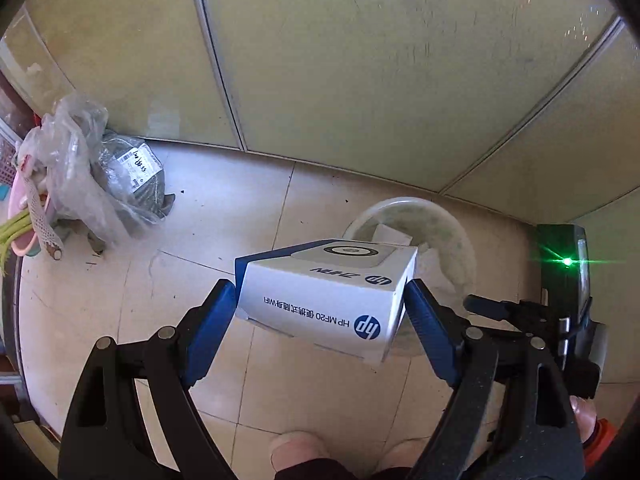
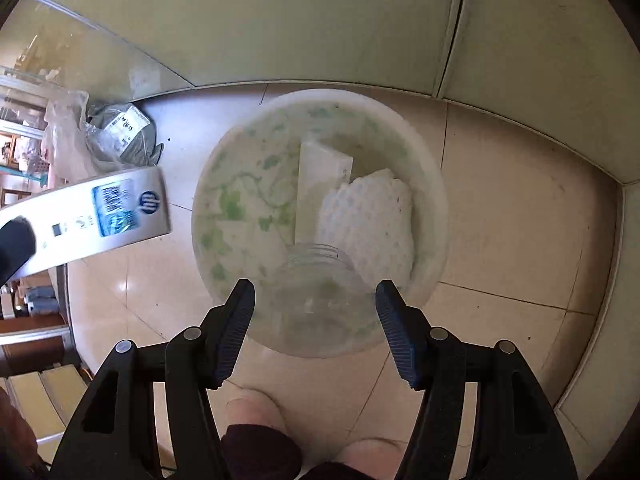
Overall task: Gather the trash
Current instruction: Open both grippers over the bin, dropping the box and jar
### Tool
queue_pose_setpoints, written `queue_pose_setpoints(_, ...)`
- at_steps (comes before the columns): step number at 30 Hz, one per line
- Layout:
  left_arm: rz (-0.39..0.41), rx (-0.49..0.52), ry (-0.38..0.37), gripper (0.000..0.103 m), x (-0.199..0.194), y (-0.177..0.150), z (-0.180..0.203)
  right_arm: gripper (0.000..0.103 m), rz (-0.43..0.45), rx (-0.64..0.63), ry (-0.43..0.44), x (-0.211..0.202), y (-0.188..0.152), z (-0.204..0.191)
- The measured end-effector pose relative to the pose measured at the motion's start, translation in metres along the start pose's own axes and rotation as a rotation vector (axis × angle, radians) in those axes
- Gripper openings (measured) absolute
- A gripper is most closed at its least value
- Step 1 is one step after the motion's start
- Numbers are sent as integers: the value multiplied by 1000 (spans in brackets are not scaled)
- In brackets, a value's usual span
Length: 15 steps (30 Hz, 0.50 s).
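Pinching a white HP box (image 1: 326,300) by its two ends, the left hand-held gripper (image 1: 320,312) points steeply down at the tiled floor (image 1: 224,216), its blue pads pressed on the card. The box hangs in the air just beside a white bin (image 1: 452,236). The right hand-held gripper (image 2: 316,320) also tilts downward, directly over that bin (image 2: 428,184), with a clear plastic jar (image 2: 320,288) between its pads; whether the pads press on it I cannot tell. Only the right view looks into the bin: a flat white carton (image 2: 316,176) and a foam net (image 2: 368,216) lie inside. Only the left view shows the right gripper's green light (image 1: 567,261). A bag pile (image 1: 104,168) lies well apart by the wall.
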State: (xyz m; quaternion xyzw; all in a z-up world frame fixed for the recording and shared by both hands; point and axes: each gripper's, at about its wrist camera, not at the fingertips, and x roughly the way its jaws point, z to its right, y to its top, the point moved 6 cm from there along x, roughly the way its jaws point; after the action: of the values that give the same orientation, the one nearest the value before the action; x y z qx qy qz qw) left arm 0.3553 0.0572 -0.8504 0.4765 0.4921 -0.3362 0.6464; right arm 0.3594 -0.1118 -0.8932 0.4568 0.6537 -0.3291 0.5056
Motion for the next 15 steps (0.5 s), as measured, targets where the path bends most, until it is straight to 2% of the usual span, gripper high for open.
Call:
queue_pose_setpoints(4,2,22,-6,85,8,2,6,61,1,-8,8,-1,-3,6)
queue_pose_setpoints(8,-12,58,-18,85,16,2,19,61,29,33,22,-18,-7,15)
queue_pose_setpoints(15,-84,127,-48,85,41,-6,46,61,79,125,10,-56,-15,37)
